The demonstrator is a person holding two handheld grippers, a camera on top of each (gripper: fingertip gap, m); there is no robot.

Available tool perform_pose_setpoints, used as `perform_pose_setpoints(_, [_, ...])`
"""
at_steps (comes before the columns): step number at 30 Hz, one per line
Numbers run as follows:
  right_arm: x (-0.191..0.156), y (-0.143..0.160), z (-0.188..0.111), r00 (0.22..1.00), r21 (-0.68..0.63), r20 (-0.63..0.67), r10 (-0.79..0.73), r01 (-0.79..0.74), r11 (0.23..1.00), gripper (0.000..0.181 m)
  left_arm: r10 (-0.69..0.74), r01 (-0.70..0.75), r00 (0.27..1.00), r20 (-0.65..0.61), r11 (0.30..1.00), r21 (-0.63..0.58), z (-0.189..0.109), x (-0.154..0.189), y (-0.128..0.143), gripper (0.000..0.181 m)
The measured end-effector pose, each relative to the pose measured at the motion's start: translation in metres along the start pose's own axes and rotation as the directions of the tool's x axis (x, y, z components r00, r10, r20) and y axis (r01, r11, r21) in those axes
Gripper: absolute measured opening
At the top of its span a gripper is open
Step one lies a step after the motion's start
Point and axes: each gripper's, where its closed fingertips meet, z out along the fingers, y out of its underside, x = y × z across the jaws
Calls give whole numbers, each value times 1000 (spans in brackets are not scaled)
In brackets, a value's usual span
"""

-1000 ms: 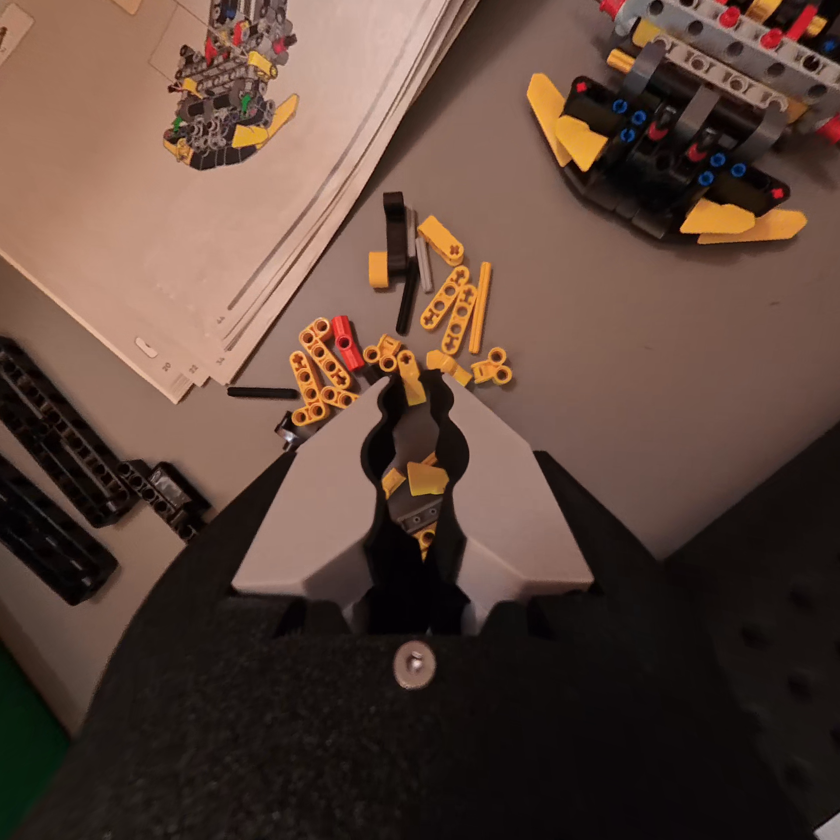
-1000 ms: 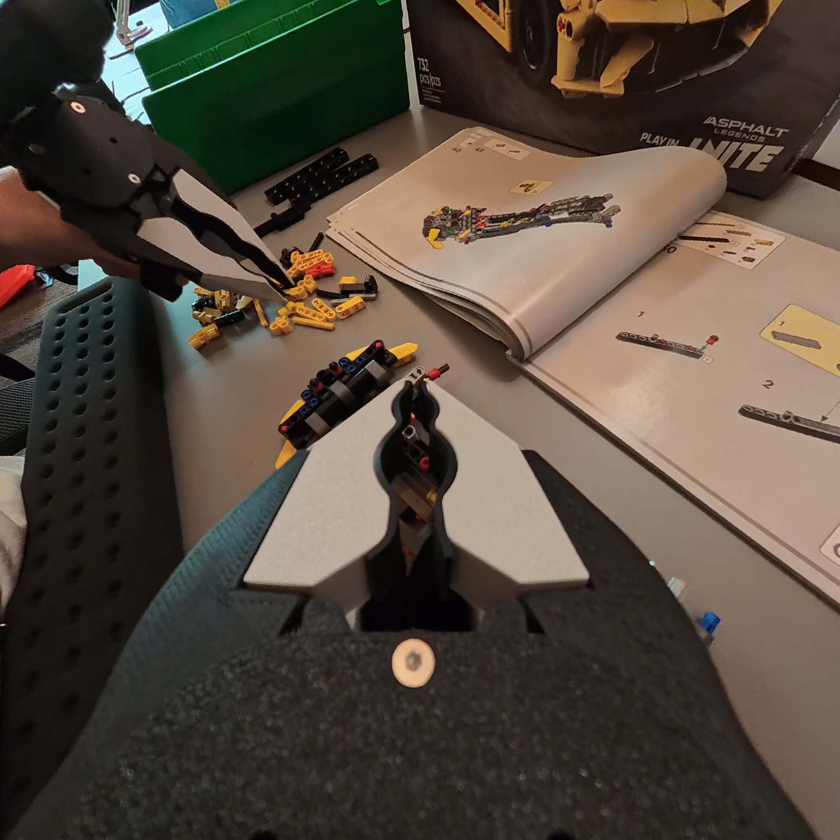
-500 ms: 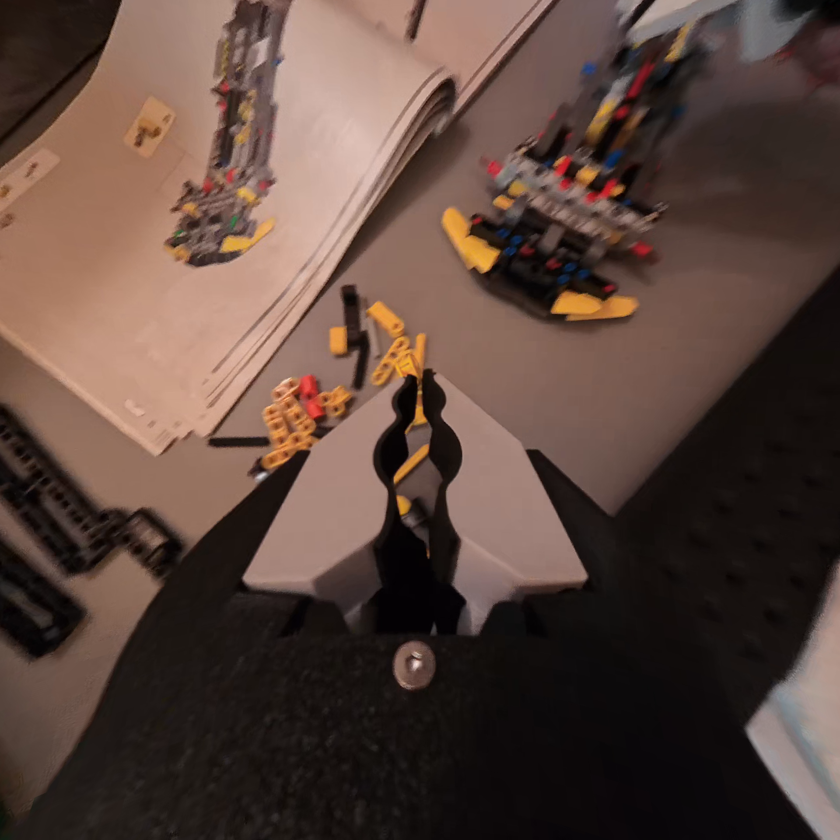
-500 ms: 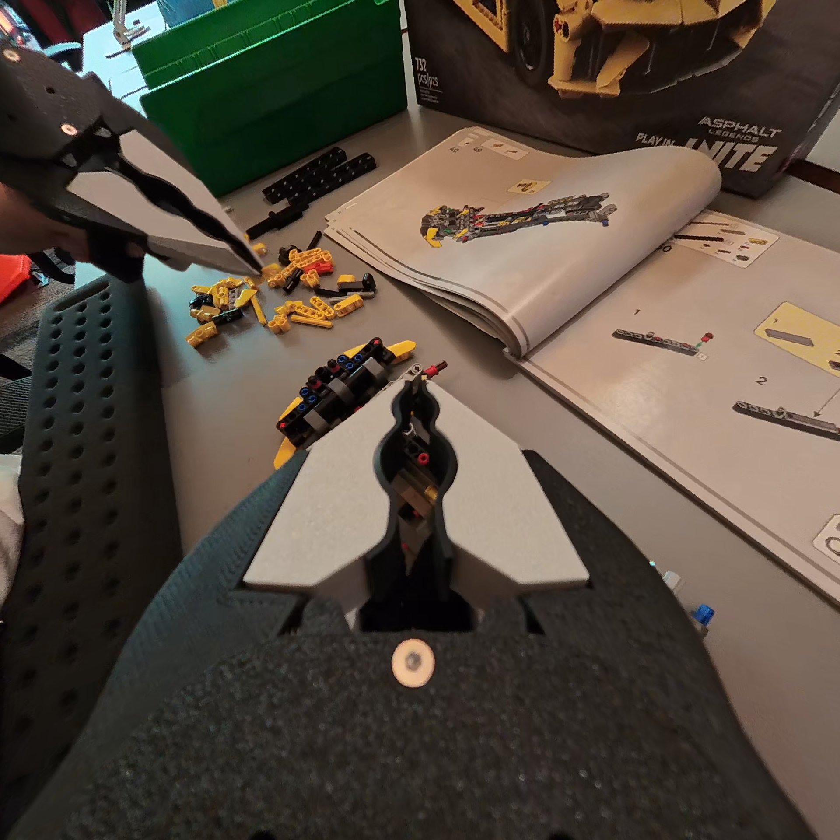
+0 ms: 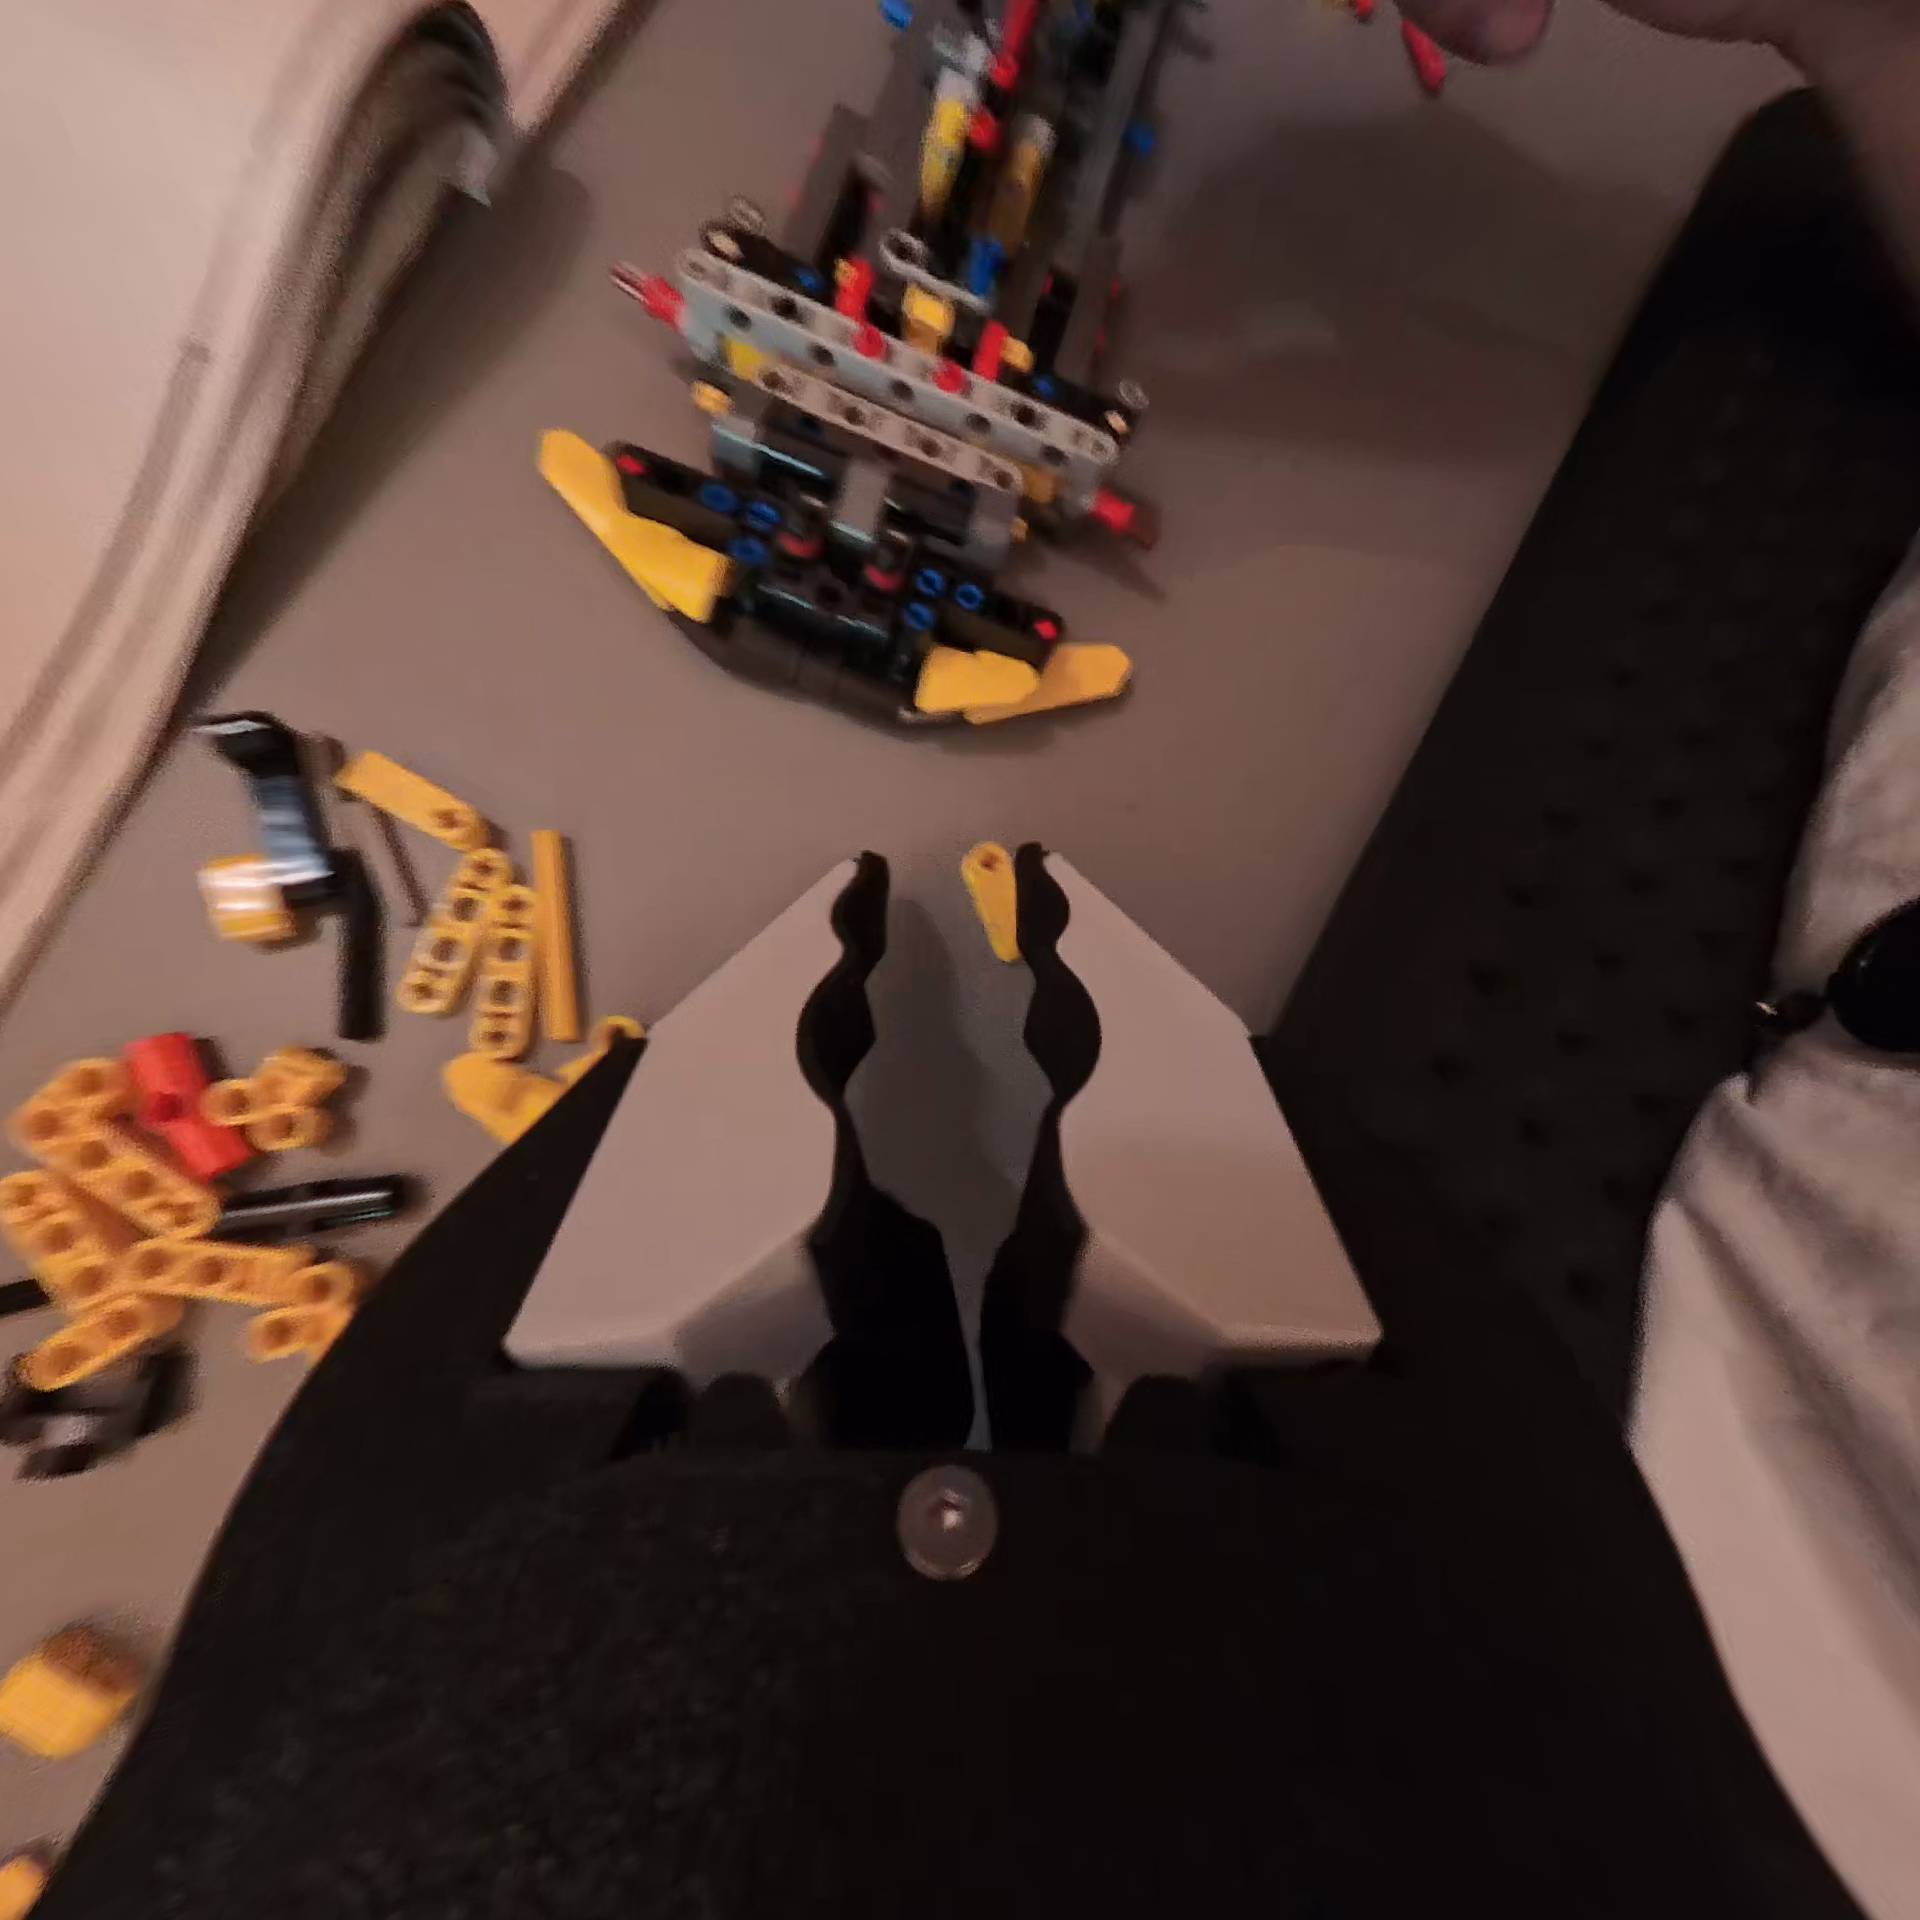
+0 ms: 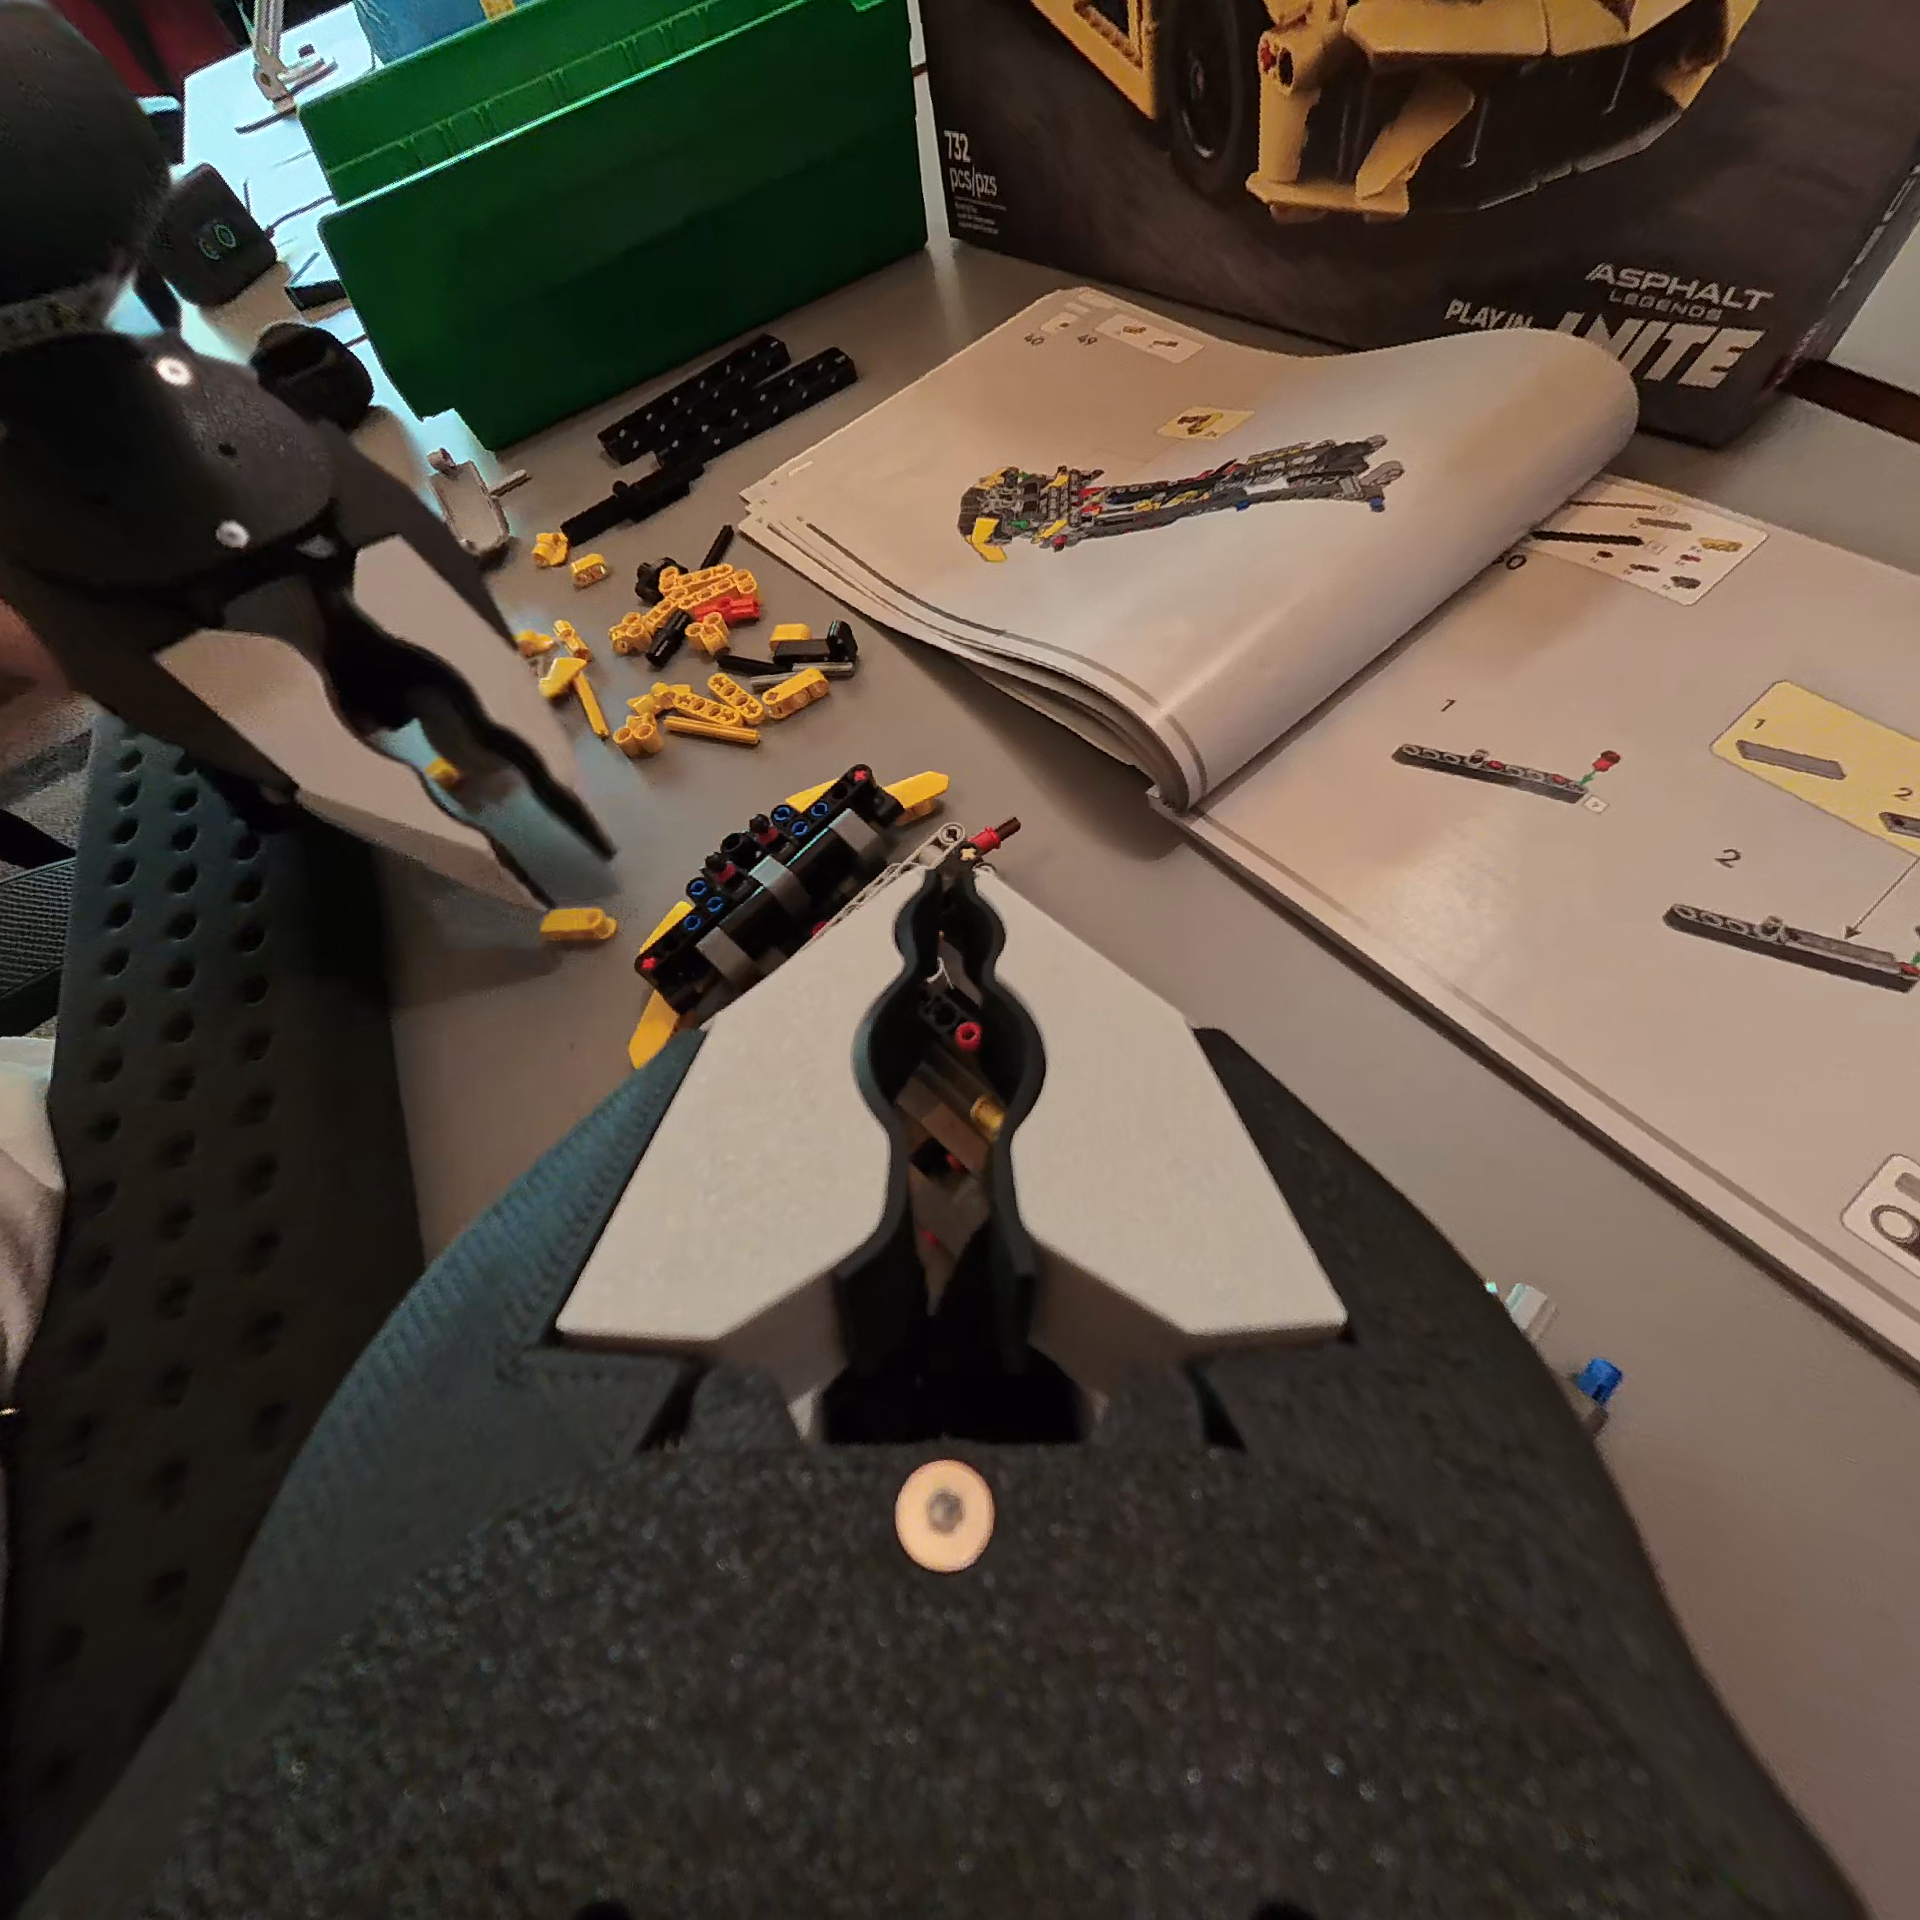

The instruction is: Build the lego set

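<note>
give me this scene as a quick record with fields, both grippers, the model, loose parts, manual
left gripper: open, tips just above the table, a small yellow piece beside its right finger
yellow piece contact: in the right wrist view it appears to lie on the table below the tips; grip cannot be confirmed
right gripper: shut on the partly built model
loose parts pile: mostly yellow, some black and one red, between model and manual
manual: open, pages curled over
other: green bin and set box at the back

Dim warm light, left wrist view motion-blurred, fisheye edges, poss. soft shadows
</note>
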Motion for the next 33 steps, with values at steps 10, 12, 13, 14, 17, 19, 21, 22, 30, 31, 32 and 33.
perform_pose_setpoints(10, [-1, 1, -2, 1000, -14, -15, -20, 20, 1000, 1, -143, 142, 913, 381, 989, 32, -4, -87, -25, 20])
perform_pose_setpoints(12, [0, 2, -4, 1000, -13, -23, -18, 18, 1000, 1, -136, 142, 901, 412, 990, 16, -2, -91, -22, 19])
perform_pose_setpoints(13, [1, 3, -5, 1000, -12, -24, -14, 14, 1000, 1, -130, 139, 888, 440, 990, 11, -4, -94, -20, 18])
perform_pose_setpoints(14, [2, 3, -6, 1000, -10, -25, -10, 10, 1000, 1, -128, 137, 880, 458, 991, 14, -6, -97, -20, 18])
perform_pose_setpoints(17, [4, 3, -8, 1000, -3, -24, 1, -1, 1000, 1, -154, 161, 867, 474, 987, 26, -10, -98, -18, 18])
perform_pose_setpoints(19, [3, 2, -7, 1000, 0, -19, 2, -2, 1000, 1, -186, 192, 868, 461, 981, 33, -10, -97, -16, 16])
perform_pose_setpoints(21, [3, 2, -6, 1000, -2, -15, -5, 5, 1000, 1, -221, 225, 872, 437, 973, 44, -5, -96, -15, 14])
perform_pose_setpoints(22, [2, 2, -5, 1000, -4, -13, -8, 8, 1000, 1, -230, 238, 869, 438, 971, 37, -3, -97, -13, 12])
perform_pose_setpoints(30, [6, 3, -10, 1000, -4, -28, -5, 5, 1000, 1, -184, 176, 910, 372, 983, 57, -8, -82, -29, 5])
perform_pose_setpoints(31, [7, 3, -11, 999, -1, -32, -2, 2, 1000, 1, -160, 144, 939, 303, 987, 76, -9, -69, -36, 5])
perform_pose_setpoints(32, [8, 3, -12, 999, 3, -34, 2, -2, 1000, 1, -135, 117, 964, 228, 989, 90, -10, -54, -42, 5])
perform_pose_setpoints(33, [9, 3, -13, 999, 7, -33, 7, -7, 1000, 1, -109, 96, 983, 150, 991, 94, -10, -39, -45, 6])
